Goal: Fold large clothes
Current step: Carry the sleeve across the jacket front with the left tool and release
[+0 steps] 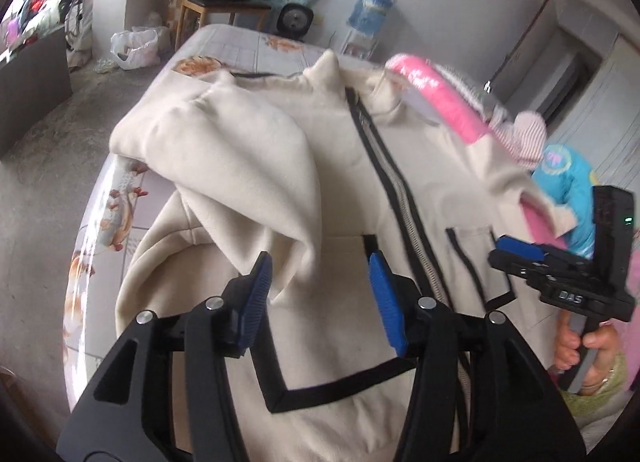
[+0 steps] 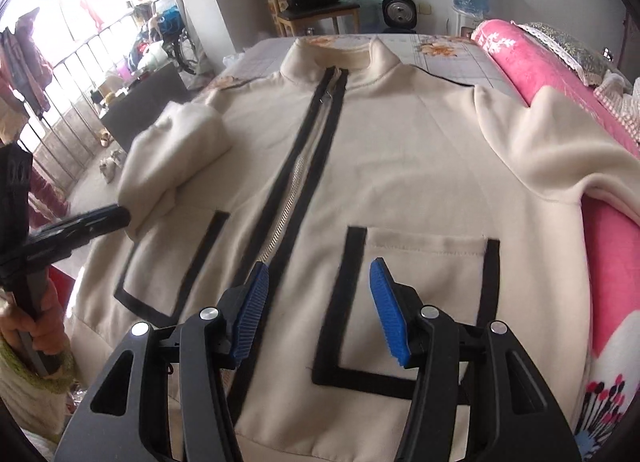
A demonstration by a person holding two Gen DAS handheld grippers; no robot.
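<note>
Right wrist view: a cream jacket (image 2: 400, 166) lies front-up on the bed (image 2: 452, 50), zipper (image 2: 296, 182) mostly closed, one sleeve (image 2: 176, 150) folded in over the chest. The right gripper (image 2: 320, 310) hovers above a pocket (image 2: 420, 290), jaws parted and empty. The left gripper (image 1: 320, 294) also stands apart, gripping nothing, over the folded sleeve's edge.

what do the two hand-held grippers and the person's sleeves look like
Both are alike: the left hand-held gripper and the right hand-held gripper have black angular arms with round silver bolts and ribbed blue pads. From the left view, the right one's black body bears white lettering and a small green light. A green knitted sleeve cuff shows at each wrist.
</note>
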